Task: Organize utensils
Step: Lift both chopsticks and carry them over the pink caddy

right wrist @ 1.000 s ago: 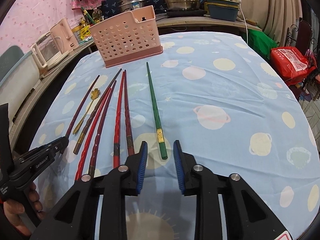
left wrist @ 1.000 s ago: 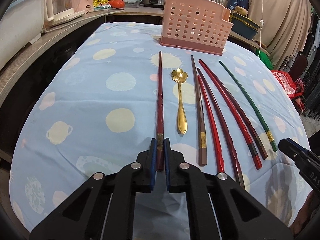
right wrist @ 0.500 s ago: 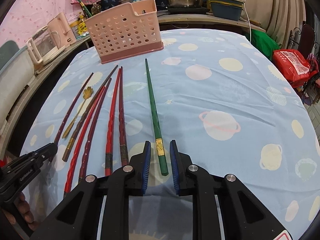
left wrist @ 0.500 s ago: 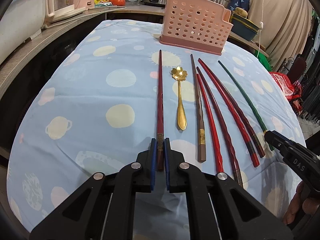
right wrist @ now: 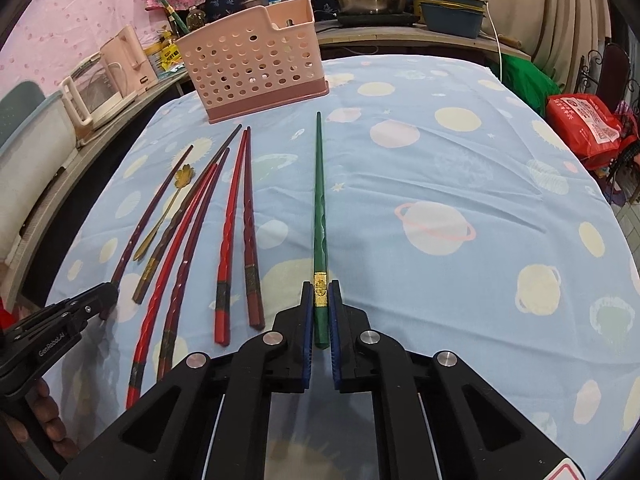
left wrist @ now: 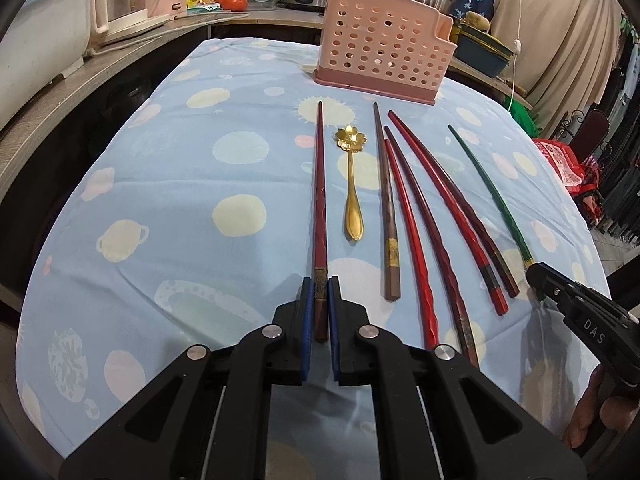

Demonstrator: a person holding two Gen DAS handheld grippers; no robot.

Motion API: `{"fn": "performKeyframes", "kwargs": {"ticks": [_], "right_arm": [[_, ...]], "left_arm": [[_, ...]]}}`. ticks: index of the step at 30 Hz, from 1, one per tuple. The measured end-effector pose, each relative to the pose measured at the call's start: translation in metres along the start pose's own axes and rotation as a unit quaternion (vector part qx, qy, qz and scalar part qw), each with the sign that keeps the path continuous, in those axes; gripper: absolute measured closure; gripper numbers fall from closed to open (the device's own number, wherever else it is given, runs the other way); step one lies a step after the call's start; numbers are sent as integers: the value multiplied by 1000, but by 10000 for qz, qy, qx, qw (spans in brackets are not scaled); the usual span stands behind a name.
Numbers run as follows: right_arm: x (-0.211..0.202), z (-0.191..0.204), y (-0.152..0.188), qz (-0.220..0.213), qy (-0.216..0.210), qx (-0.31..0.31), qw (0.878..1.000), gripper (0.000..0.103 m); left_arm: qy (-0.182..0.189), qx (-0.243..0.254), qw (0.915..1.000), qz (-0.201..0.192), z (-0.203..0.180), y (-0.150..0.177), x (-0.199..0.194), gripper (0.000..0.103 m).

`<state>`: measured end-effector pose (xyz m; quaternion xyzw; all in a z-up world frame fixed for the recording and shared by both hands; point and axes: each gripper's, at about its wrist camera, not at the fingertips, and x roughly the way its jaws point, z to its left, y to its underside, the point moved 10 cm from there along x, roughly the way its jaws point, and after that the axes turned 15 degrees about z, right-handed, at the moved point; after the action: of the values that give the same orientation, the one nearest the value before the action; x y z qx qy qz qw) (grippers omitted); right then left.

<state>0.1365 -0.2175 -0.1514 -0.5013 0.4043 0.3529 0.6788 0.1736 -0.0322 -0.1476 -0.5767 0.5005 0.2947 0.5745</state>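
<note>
Since a second ago the right gripper point(right wrist: 320, 312) has closed in and now clamps the green chopstick point(right wrist: 320, 216), while the left gripper point(left wrist: 319, 304) stays clamped on the dark red chopstick point(left wrist: 320, 200). Both sticks lie on the tablecloth point(right wrist: 460, 184), running straight ahead from the fingers, tips toward the pink basket point(right wrist: 252, 64) (apparently empty), so sorting has barely begun.

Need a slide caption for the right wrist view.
Right gripper closed on green chopstick, pink basket ahead.
</note>
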Motion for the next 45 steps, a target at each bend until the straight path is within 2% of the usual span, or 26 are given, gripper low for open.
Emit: {"fn": "performKeyframes", "kwargs": {"ticks": [12, 20, 34, 41, 45], "right_arm": [[-53, 11, 22, -310, -172, -101, 9993, 96], [-100, 15, 17, -748, -312, -93, 9967, 96], [-185, 26, -36, -1690, -423, -216, 9845, 96], [-193, 30, -62, -1801, -397, -297, 9824, 96], [-201, 30, -88, -1916, -413, -323, 9801, 96]], "left_arm": [[58, 59, 9996, -288, -2, 18, -50, 96], [110, 27, 9973, -730, -2, 14, -101, 96], [131, 210, 9868, -1603, -17, -40, -181, 96], [109, 331, 9824, -1833, -27, -72, -198, 96], [81, 411, 9789, -1999, -32, -98, -210, 96]]}}
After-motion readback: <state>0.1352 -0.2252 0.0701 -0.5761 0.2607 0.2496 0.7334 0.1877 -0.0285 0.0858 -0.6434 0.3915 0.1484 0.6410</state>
